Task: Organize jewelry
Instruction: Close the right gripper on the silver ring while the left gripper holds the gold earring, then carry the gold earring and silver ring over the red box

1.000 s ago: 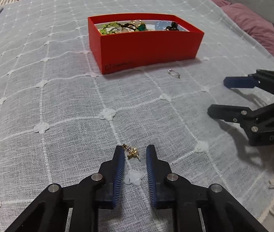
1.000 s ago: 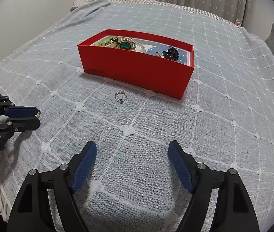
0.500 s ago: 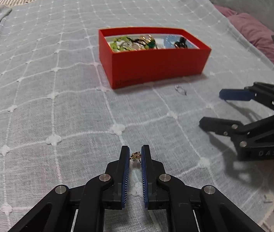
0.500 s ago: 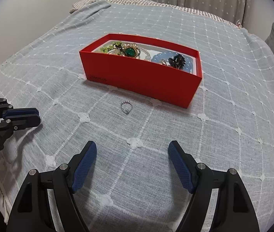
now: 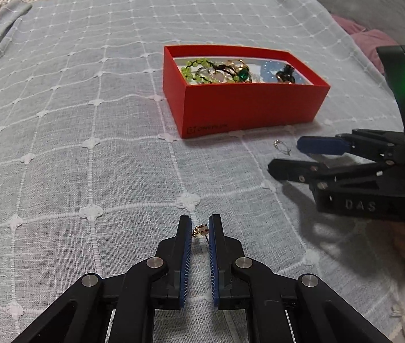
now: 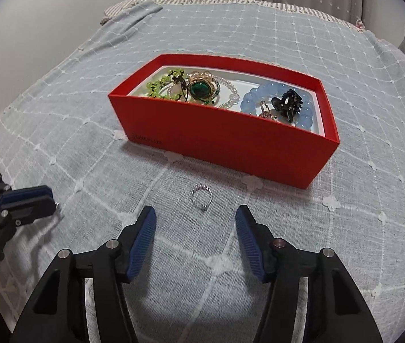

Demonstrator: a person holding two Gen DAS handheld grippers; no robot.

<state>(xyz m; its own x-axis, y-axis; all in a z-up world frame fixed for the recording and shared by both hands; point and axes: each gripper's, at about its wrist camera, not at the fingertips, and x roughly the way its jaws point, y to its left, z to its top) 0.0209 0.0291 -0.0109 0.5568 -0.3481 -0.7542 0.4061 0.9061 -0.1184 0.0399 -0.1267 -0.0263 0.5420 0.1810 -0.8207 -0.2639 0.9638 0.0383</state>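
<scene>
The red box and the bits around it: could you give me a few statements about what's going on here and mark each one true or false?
1. The red box already holds jewelry. True.
2. The silver ring lies inside the box. False: it lies on the bedspread, in front of the box.
3. The left gripper pinches a small gold earring. True.
4. The right gripper is clamped on the ring. False: its jaws have just been closing, yet stand apart, with the ring ahead of them.

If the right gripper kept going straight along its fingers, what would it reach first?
Probably the silver ring lying on the bedspread, just ahead of the right gripper and between its open, just-narrowing fingers. The red box lies beyond it. Depth is uncertain.
</scene>
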